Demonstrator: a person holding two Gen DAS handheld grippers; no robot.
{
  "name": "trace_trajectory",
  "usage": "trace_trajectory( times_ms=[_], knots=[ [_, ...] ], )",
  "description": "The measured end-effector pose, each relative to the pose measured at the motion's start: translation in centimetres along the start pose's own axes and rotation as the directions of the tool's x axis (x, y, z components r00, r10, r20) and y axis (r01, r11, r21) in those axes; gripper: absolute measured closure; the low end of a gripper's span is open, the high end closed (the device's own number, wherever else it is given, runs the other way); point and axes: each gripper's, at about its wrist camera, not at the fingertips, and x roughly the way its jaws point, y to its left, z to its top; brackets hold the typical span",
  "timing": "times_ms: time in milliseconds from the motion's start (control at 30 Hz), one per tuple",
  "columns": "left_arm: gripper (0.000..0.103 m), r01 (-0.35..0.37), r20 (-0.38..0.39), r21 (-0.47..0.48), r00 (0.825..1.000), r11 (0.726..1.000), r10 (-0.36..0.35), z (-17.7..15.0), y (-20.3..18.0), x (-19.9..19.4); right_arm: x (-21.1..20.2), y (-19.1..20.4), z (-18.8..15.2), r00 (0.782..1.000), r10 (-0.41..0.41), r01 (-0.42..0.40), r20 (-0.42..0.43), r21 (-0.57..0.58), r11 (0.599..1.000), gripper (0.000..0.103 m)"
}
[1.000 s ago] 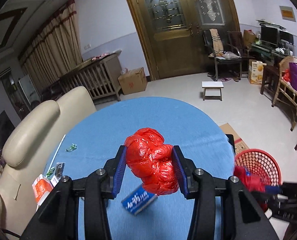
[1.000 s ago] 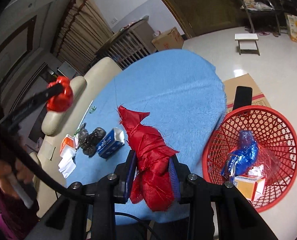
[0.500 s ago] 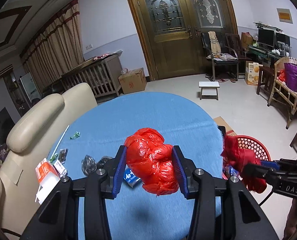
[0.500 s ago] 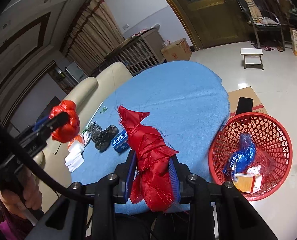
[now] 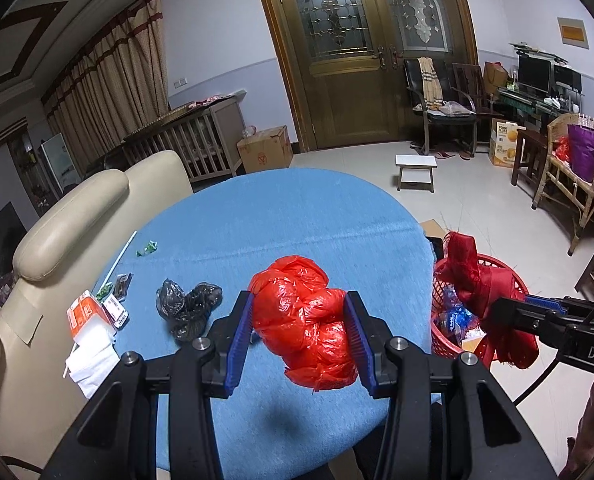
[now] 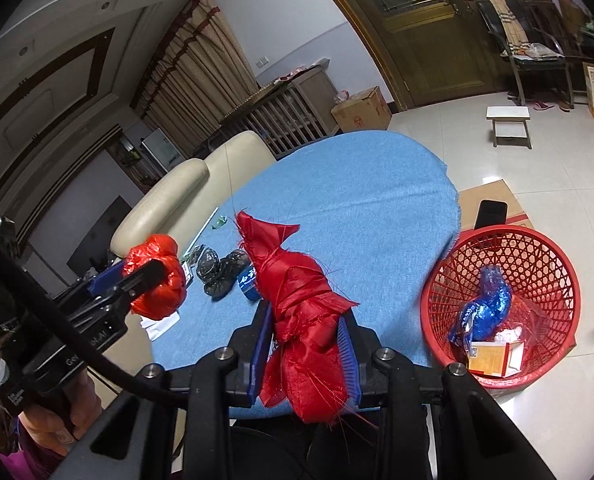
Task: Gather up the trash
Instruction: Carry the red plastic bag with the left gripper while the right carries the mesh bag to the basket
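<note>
Left tongs (image 5: 303,334) clamped on a crumpled red bag (image 5: 307,328), held above the near edge of the blue tabletop (image 5: 297,224). Right tongs (image 6: 305,354) clamped on a knotted red cloth (image 6: 297,308), frayed threads hanging below the blue pads (image 6: 259,350). In the left wrist view the cloth sits over the near rim of the red basket (image 5: 443,340); basket stands on the floor, just beside the tabletop's right edge. Inside it: a blue wrapper (image 6: 485,308) and a small carton (image 6: 491,358).

Trash on the tabletop, left side: a black bag (image 5: 187,306), crumpled; an orange-and-white pack (image 5: 87,314) w/ white tissue (image 5: 93,360) touching it; a small sachet (image 5: 123,282); a green wrapper (image 5: 147,247); a white straw (image 5: 119,258) near the edge. A blue box (image 6: 247,280) peeks out behind the cloth in the right wrist view, next to the black bag. Cream sofa (image 5: 77,216) sits against the tabletop's left side.
</note>
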Motion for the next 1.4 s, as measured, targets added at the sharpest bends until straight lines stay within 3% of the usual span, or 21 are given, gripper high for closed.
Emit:
trace_trajectory(
  times_ms=[1400],
  knots=[
    [0.056, 0.043, -0.064, 0.109, 0.997, 0.993, -0.036, 0.5, -6.5, 2.2, -2.3, -5.1, -0.3, 0.999, 0.015, -0.018, 0.03, 0.118, 0.993, 0.069]
  ],
)
